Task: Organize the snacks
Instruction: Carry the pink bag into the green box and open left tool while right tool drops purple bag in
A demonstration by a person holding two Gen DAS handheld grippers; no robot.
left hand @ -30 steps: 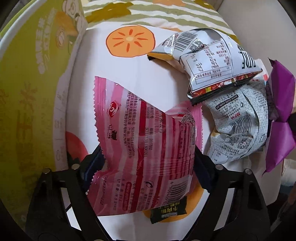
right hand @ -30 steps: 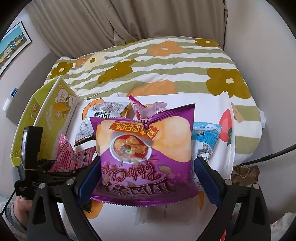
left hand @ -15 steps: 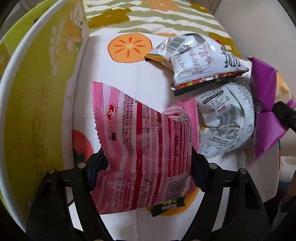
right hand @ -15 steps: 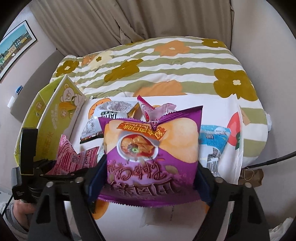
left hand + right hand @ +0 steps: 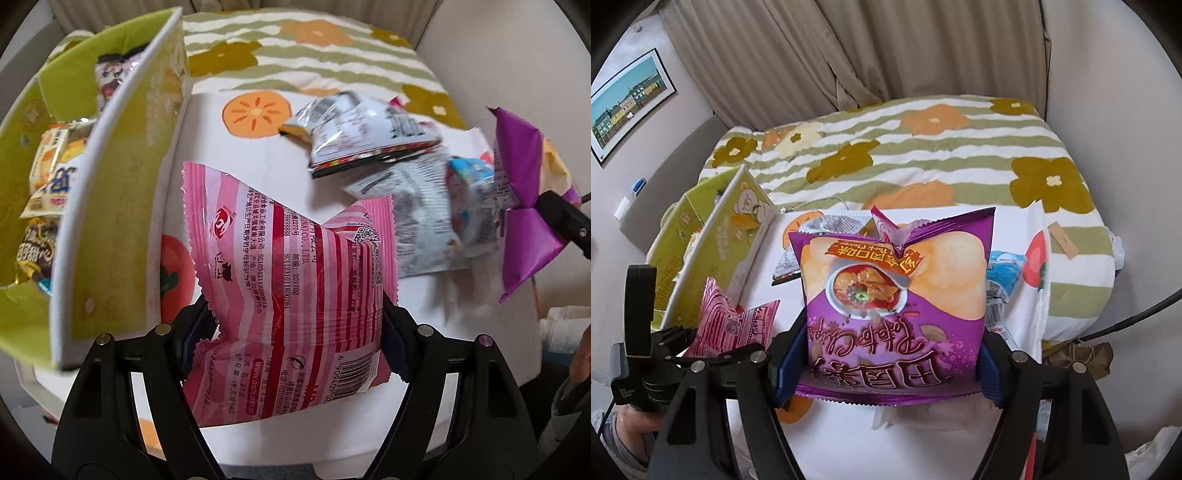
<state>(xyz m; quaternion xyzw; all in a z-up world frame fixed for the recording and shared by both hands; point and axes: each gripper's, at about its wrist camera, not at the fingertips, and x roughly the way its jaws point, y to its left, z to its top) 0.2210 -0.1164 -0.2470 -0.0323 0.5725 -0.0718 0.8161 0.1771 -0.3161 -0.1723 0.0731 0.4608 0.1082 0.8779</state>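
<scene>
- Left gripper (image 5: 295, 325): its fingers (image 5: 194, 332) clamp the lower sides of a pink-and-red striped plastic snack bag (image 5: 291, 280), which is pinched in at both edges and held clear of the surface.
- Right gripper (image 5: 886, 354): its fingers (image 5: 786, 362) are closing on a purple foil potato-chip bag (image 5: 894, 295); the pads press both lower edges, and the bag stands upright between them.
- Surface: a white cloth printed with orange and red fruit (image 5: 258, 147) lies over a green-striped flowered bedspread (image 5: 923, 155).
- Yellow-green cardboard box (image 5: 122, 206): it stands open at the left edge of the cloth, just beside the pink bag, with several snack packets (image 5: 55, 173) inside.
- Loose items: a silver-and-white crumpled snack bag (image 5: 369, 136) and a light-blue packet (image 5: 1004, 269) lie on the cloth beyond the held bags.
</scene>
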